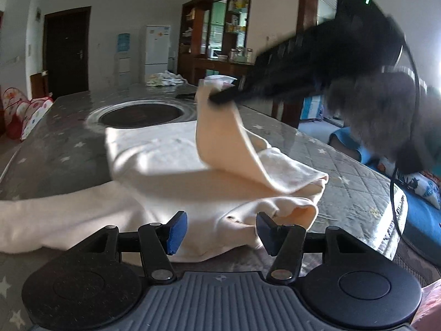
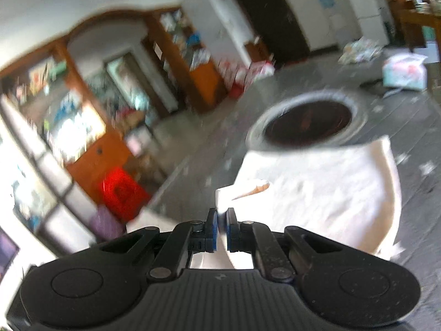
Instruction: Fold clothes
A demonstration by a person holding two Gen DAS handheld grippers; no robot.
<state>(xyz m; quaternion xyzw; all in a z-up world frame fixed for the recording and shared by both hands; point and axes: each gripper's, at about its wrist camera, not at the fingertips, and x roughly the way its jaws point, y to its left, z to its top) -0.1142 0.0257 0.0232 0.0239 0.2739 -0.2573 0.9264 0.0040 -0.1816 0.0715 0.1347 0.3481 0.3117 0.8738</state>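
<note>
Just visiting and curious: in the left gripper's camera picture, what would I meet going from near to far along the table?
Left gripper's open blue-padded fingers → cream cloth garment, one corner lifted by the right gripper → round dark recess in the tabletop → small heap of pale clothes.

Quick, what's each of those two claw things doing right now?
Left gripper: open, holding nothing, right at the edge of the cream garment.
Right gripper: shut on a lifted part of the cream garment.

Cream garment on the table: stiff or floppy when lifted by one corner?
Likely floppy: the cream garment drapes in a curl from the right gripper. Probably light, since one pinched corner holds up the fold. Loose folds near the open left gripper suggest it bunches if pushed.
</note>
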